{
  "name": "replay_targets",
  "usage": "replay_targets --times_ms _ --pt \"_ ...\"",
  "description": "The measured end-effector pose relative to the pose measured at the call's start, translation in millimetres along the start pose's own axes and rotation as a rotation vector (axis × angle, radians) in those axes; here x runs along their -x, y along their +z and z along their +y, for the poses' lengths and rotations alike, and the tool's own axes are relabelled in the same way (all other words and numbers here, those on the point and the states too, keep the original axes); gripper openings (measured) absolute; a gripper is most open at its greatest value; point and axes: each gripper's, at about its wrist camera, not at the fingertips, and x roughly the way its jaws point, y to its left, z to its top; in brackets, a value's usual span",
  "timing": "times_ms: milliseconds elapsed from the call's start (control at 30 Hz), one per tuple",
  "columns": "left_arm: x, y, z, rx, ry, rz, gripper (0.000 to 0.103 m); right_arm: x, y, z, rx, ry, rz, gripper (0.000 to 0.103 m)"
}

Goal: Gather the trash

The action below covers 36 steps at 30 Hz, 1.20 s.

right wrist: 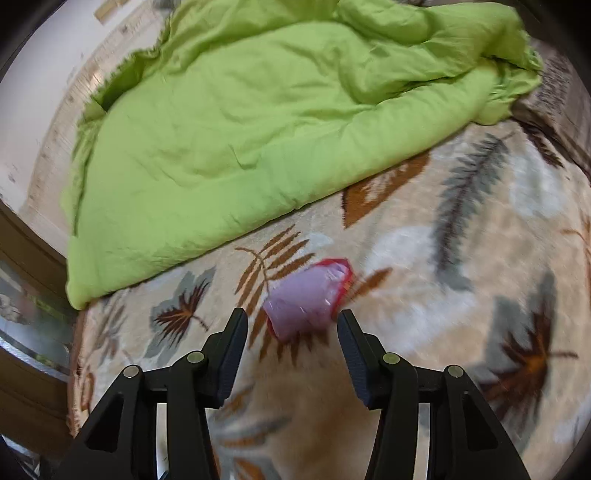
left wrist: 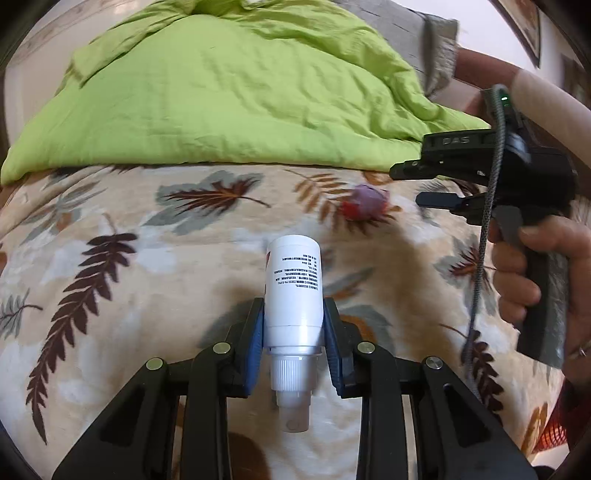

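Left tool [left wrist: 294,334] gripped a white spray bottle [left wrist: 293,291] between its pads, over the leaf-patterned bed blanket [left wrist: 147,295]. Right tool [right wrist: 291,343] hung open just short of a crumpled purple-and-red wrapper [right wrist: 308,297] — likely the next pickup, needing a forward reach, then closing.

Home bedroom. A bed fills both views, covered by a plush leaf-print blanket [left wrist: 155,280] with a rumpled lime-green duvet [left wrist: 229,99] bunched toward its far edge. A pale wall [right wrist: 44,85] runs along the bed's left edge, and a framed picture [left wrist: 528,26] hangs top right.
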Motion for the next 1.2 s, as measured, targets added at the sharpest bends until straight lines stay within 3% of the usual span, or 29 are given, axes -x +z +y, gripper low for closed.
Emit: replay_targets --times_ms 167,233,367,533,667,967,1200 --pt "-3.3 3.7 17.8 0.021 0.040 -0.018 0.029 -43.5 11.4 18.6 0.037 -0.149 0.031 0.055" --pt "-4.7 4.4 22.7 0.032 0.037 -0.017 0.029 -52.6 8.9 22.1 0.075 -0.192 0.045 0.048" --pt "-4.7 3.3 24.6 0.023 0.047 -0.023 0.029 -41.3 1.2 20.3 0.091 -0.179 0.016 0.040" --pt "-0.6 1.6 22.0 0.017 0.048 -0.031 0.029 17.8 -29.5 16.3 0.135 -0.053 -0.060 0.036" --pt "8.6 -0.8 14.1 -0.002 0.045 -0.040 0.029 86.9 -77.3 15.4 0.192 0.055 -0.103 0.036" --pt "58.7 -38.9 -16.2 -0.084 0.047 -0.054 0.029 187.1 -190.7 -3.7 0.207 0.081 -0.171 0.036" --pt "105.1 -68.3 -36.9 -0.146 0.049 -0.070 0.029 251.7 -221.4 -7.9 0.217 0.100 -0.230 0.036"
